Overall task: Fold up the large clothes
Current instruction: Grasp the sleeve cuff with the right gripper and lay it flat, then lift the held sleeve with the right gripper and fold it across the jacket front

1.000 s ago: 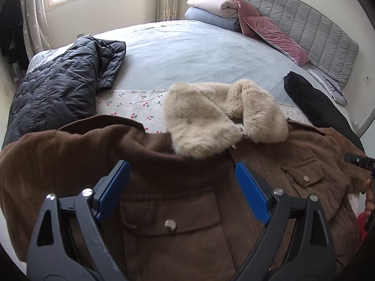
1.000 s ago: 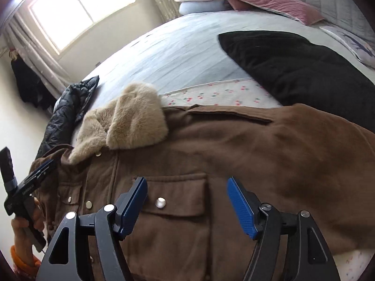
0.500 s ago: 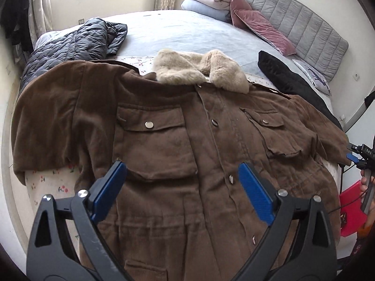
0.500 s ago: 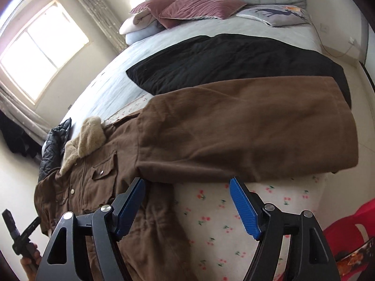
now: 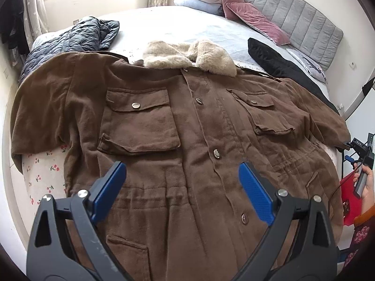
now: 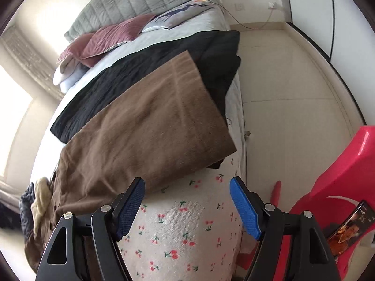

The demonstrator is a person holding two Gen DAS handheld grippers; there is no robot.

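A large brown coat (image 5: pixel 187 126) with a beige fur collar (image 5: pixel 189 55) lies front up, buttoned and spread flat on the bed, both sleeves out to the sides. My left gripper (image 5: pixel 182 185) is open and empty, hovering above the coat's waist. My right gripper (image 6: pixel 187 201) is open and empty over the cherry-print sheet (image 6: pixel 187 229), just below the end of the coat's right sleeve (image 6: pixel 150 128). In the left wrist view the other hand-held gripper (image 5: pixel 361 157) shows at the right edge.
A dark quilted jacket (image 5: pixel 70 39) lies at the bed's far left. A black garment (image 6: pixel 145 75) lies beside the right sleeve. Pink pillows (image 5: pixel 253 16) and a grey headboard (image 5: pixel 300 16) are at the back. A red plastic chair (image 6: pixel 339 175) holding a phone (image 6: pixel 351 224) stands by the bed.
My left gripper has pulled back a little further from the collar, over the waist. My right gripper has swung right toward the sleeve end and bed edge; the red chair has come into view.
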